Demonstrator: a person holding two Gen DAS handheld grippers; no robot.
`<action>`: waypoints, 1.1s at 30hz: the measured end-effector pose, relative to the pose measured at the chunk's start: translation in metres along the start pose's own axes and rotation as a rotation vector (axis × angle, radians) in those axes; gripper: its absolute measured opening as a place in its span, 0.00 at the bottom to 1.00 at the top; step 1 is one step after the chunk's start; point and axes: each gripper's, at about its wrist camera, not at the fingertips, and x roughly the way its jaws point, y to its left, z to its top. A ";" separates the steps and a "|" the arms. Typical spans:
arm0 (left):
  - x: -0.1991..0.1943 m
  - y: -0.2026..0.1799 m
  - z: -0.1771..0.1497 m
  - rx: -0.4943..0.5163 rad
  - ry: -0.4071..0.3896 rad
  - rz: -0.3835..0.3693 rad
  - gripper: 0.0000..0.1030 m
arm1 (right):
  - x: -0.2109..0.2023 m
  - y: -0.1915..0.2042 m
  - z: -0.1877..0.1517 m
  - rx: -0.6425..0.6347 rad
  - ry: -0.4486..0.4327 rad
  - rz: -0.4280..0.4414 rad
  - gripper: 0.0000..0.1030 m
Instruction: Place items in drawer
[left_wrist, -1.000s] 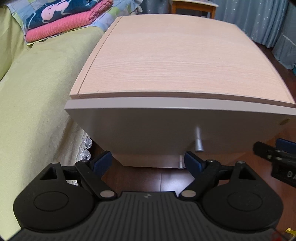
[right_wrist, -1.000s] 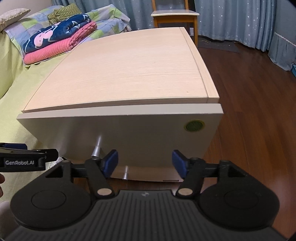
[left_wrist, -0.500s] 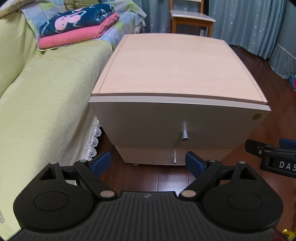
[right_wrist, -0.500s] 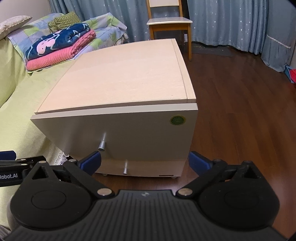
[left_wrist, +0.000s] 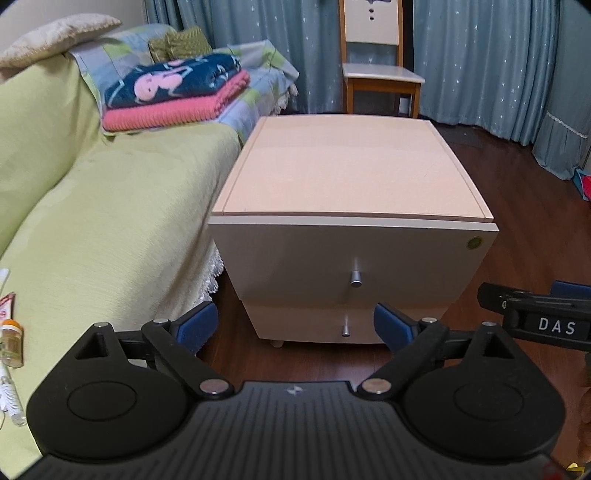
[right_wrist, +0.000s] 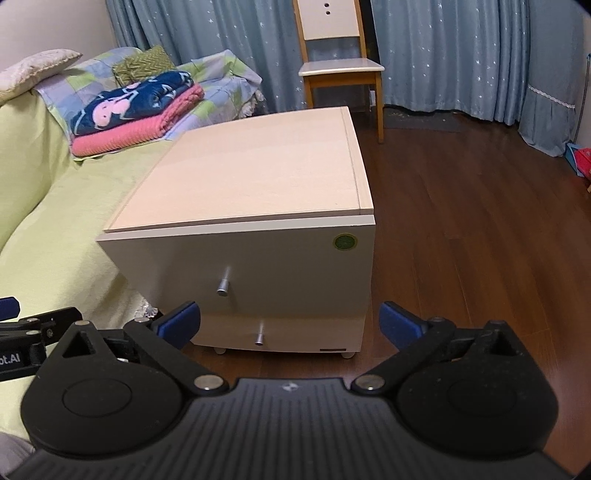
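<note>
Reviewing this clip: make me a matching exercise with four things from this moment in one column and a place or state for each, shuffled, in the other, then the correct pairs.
Things:
1. top drawer
2. folded blankets
3. chair
4. round green sticker

Places or states:
A. at the curtains, behind the cabinet
B. shut, its knob sticking out
C. stacked on the bed, pink under dark blue
D. upper right corner of the top drawer front

Pairs: 1-B, 2-C, 3-A, 4-D
</note>
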 end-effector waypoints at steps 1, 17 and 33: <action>-0.005 -0.001 -0.002 -0.001 -0.007 0.006 0.90 | -0.005 0.000 -0.001 -0.001 -0.005 0.003 0.99; -0.072 -0.015 -0.030 0.025 -0.116 0.070 0.91 | -0.068 -0.004 -0.028 0.004 -0.078 -0.033 0.99; -0.060 -0.004 -0.026 0.016 -0.084 0.066 0.91 | -0.060 0.003 -0.026 -0.010 -0.110 -0.006 0.99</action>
